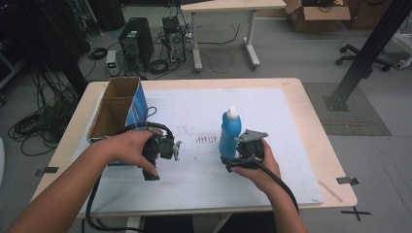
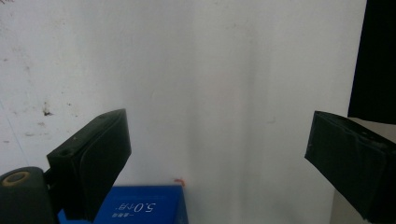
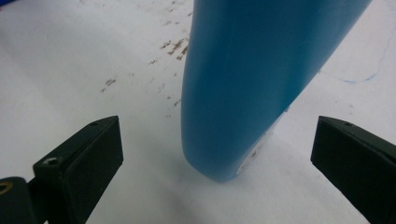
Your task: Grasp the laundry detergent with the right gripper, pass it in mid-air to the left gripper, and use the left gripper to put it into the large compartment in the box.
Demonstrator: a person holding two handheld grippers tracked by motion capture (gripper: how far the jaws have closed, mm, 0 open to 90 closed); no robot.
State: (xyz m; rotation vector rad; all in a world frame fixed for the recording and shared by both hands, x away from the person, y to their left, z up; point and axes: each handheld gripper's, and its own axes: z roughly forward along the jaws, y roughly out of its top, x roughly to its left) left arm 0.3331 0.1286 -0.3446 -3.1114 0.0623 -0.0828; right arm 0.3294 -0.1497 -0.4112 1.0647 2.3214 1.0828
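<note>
A blue bottle (image 1: 229,135) with a white cap stands upright on the white mat (image 1: 291,145) that covers most of the wooden desk (image 1: 320,131), a little right of the mat's middle. The right gripper (image 1: 243,158) sits just on the near side of the bottle, low at its base, held in the person's right hand (image 1: 260,170). In the right gripper view its fingers (image 3: 81,163) are spread wide, one on each side of the bottle's lower body (image 3: 247,84), with clear mat between each finger and the blue plastic; nothing is clamped. The bottle's bottom edge rests on the mat, and brown specks mark the mat (image 3: 70,70) beside it.

The left gripper (image 1: 163,148) is held in the left hand (image 1: 131,148) over the mat, left of the bottle and well apart from it, just beside an open cardboard box with blue sides (image 1: 119,109) that stands at the desk's left edge. In the left gripper view the fingers (image 2: 93,158) are likewise set wide and hold nothing; they look down on bare white mat (image 2: 210,84), with a corner of the blue box, printed with white lettering (image 2: 140,205), at the bottom of the frame between them. A black cable (image 1: 94,204) trails from the left gripper off the near edge of the desk.
</note>
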